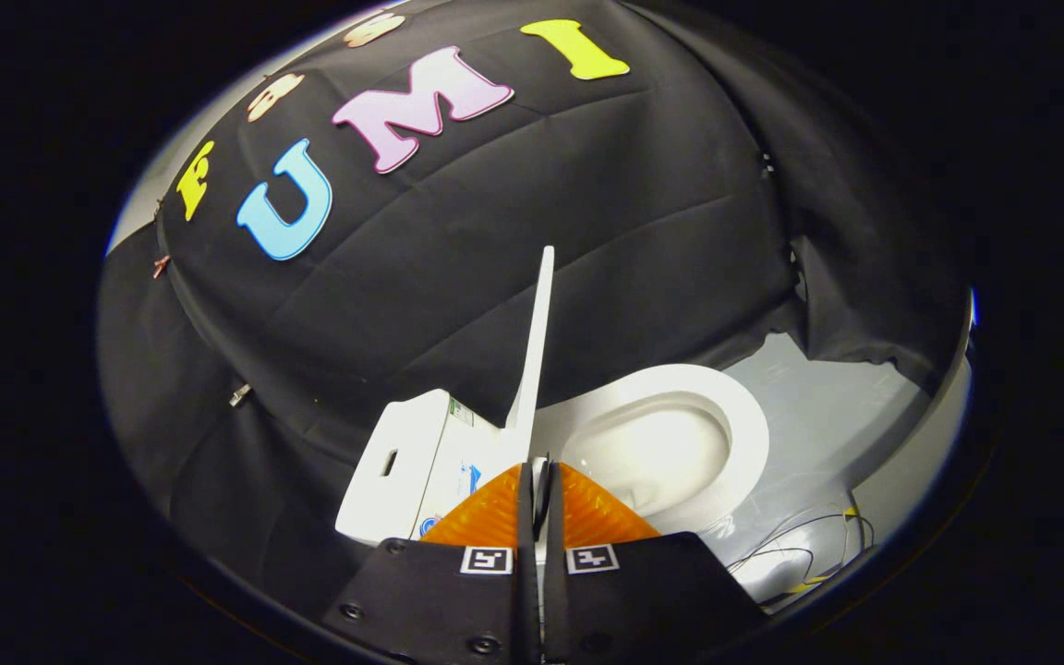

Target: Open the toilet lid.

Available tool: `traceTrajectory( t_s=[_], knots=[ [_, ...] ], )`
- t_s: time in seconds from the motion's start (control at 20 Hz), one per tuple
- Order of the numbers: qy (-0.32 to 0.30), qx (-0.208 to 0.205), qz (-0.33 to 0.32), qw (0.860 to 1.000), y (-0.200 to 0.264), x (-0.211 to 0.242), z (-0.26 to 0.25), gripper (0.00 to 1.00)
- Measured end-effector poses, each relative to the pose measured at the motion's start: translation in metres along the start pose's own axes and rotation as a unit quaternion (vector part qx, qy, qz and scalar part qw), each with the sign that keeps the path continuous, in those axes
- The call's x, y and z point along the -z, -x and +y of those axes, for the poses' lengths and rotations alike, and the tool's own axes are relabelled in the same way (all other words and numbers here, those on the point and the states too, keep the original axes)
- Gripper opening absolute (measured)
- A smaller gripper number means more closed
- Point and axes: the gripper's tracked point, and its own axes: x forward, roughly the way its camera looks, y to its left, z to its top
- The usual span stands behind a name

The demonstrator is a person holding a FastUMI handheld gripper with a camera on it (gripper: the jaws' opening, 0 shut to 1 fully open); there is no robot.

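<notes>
Pinching upright lid edge w/ gripper; toilet on grey floor.

My gripper: two ribbed wedge fingers nearly meeting, mounted on matte black plates fixed with round dark screws, each plate bearing one square black-and-white marker.

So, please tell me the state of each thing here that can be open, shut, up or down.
Lid: raised, standing nearly upright, seen edge-on beyond the fingers.
Bowl: uncovered, its inside visible beside the lid.
Tank: closed, its top in place.
Gripper: fingers nearly together, the lid's lower edge just at their tips; I cannot tell whether they press on it.
</notes>
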Motion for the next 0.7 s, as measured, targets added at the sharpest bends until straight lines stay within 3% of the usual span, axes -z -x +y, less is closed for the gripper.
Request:
traceTrajectory(
  t_s=[0.7],
  knots=[
    [0.133,0.096,-0.041,0.986,0.003,0.007,0.096,0.07]
  ],
)
